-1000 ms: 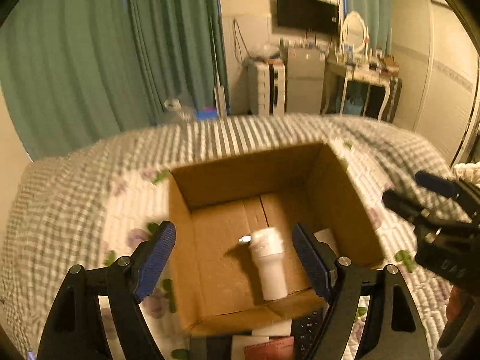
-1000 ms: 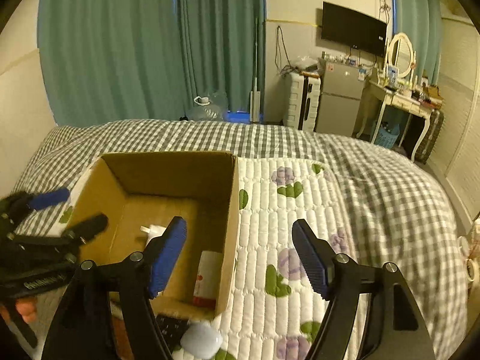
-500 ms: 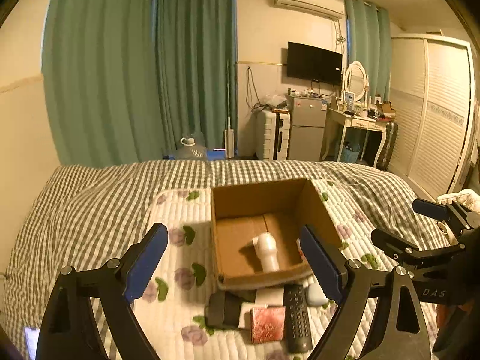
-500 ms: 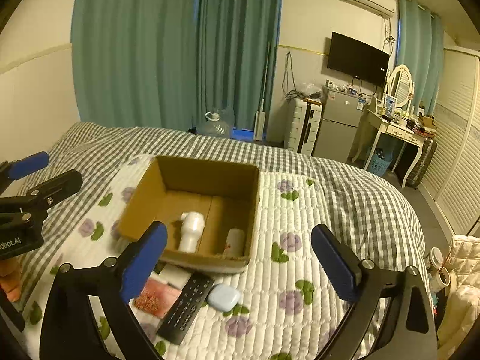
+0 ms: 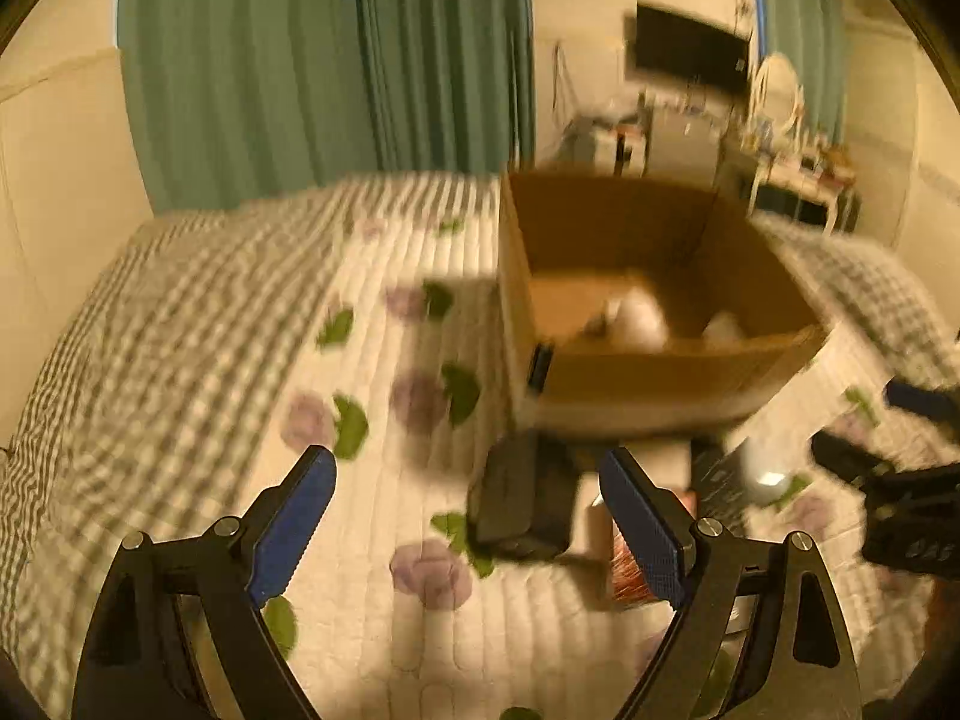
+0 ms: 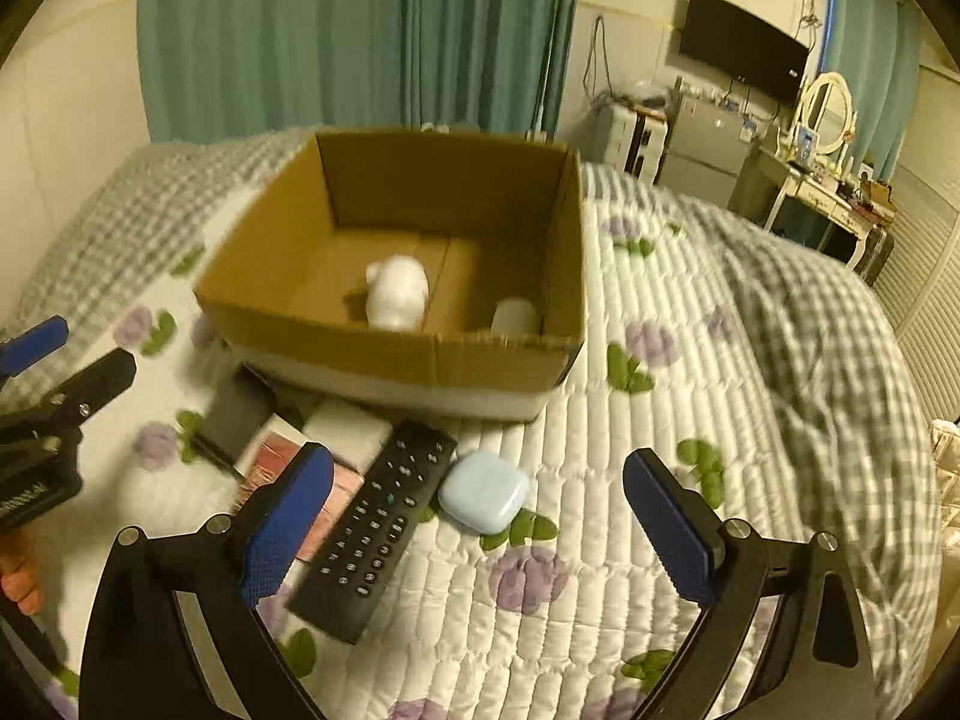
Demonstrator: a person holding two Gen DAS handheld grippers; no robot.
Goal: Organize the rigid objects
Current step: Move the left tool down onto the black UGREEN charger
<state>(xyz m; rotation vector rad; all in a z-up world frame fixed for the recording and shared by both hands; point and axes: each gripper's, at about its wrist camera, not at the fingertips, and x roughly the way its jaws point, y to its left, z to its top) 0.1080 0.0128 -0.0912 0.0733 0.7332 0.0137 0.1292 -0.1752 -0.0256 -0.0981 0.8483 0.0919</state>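
An open cardboard box [image 6: 420, 354] sits on the bed and holds a white bottle [image 6: 397, 293] and a second pale bottle [image 6: 515, 315]. In front of it lie a black remote [image 6: 375, 525], a light blue case [image 6: 483, 492], a pinkish-red packet [image 6: 279, 456], a white block [image 6: 348, 432] and a black case [image 6: 237, 414]. My right gripper [image 6: 477, 537] is open and empty above the remote and blue case. My left gripper [image 5: 468, 525] is open and empty just above the black case [image 5: 522, 504], left of the box [image 5: 660, 372]. The left wrist view is blurred.
The bed has a white quilt with purple flowers [image 6: 600, 540] over a grey checked cover [image 6: 810, 312]. Green curtains [image 6: 360, 30], a TV [image 6: 741, 54], a small fridge [image 6: 702, 138] and a dressing table [image 6: 822, 180] stand beyond the bed.
Both grippers have dropped from a high view of the bed down close to the objects in front of the box. The left one has swung left. Both stay open.
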